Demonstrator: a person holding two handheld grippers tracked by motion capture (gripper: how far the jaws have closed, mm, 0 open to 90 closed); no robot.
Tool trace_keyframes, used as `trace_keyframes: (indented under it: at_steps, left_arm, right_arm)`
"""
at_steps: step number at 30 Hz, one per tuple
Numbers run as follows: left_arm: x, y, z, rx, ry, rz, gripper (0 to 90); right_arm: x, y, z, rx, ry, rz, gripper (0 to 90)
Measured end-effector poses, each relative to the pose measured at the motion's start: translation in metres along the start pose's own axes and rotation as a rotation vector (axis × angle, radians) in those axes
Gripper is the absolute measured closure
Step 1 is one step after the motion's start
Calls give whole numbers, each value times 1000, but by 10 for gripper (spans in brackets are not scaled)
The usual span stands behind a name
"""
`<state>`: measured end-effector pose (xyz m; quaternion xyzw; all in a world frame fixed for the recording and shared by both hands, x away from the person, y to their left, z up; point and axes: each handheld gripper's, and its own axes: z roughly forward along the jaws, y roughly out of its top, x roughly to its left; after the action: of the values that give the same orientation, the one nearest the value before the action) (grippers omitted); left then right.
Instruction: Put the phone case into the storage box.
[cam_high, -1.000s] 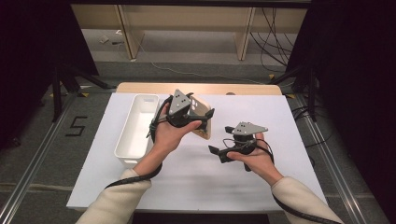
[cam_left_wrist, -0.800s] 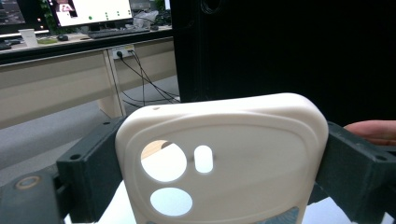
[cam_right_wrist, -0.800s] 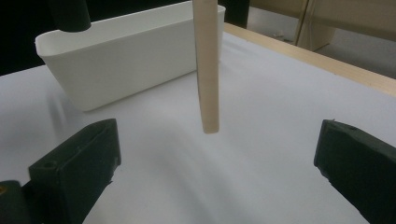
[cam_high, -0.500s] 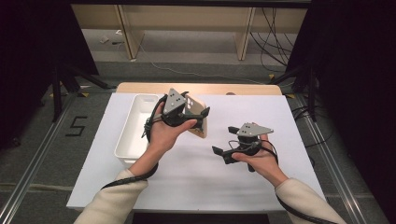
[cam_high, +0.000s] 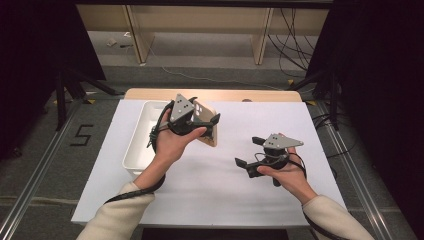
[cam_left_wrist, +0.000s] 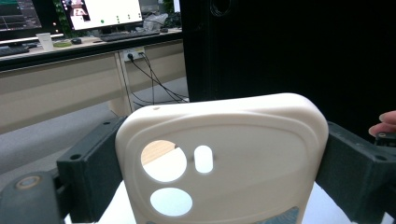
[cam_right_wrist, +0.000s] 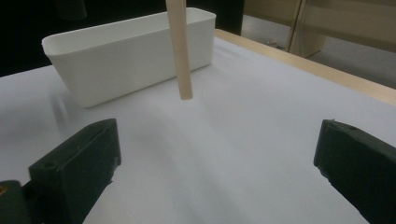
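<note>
High view: the left gripper (cam_high: 192, 120), raised above the white table (cam_high: 210, 195), clamps a beige phone case (cam_high: 209, 131) between its jaws, just right of the white bin (cam_high: 142, 137) at the table's left. The case stands on edge, camera cut-outs visible in the left gripper view. At right, nearer the person, the right gripper (cam_high: 250, 152) is spread wide, holding nothing.

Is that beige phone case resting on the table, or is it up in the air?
Apart. The right gripper view shows the phone case hanging edge-on, bottom end clear above the table.
</note>
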<state>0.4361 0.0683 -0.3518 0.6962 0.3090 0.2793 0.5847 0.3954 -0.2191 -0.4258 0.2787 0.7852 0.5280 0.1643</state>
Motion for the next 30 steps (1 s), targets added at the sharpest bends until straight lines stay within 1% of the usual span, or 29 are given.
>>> trace_keyframes:
  at_steps: [13, 23, 30]
  left_arm:
    - [7, 0, -7, 0, 24, -4, 101]
    - [18, 0, -18, -2, 49, -5, 101]
    - [23, 1, -22, -4, 64, -6, 101]
  right_arm:
    - [-4, -5, -13, -6, -11, 4, 22]
    - [-6, -10, -22, -12, -22, 13, 27]
    - [-8, -12, -25, -12, -28, 10, 32]
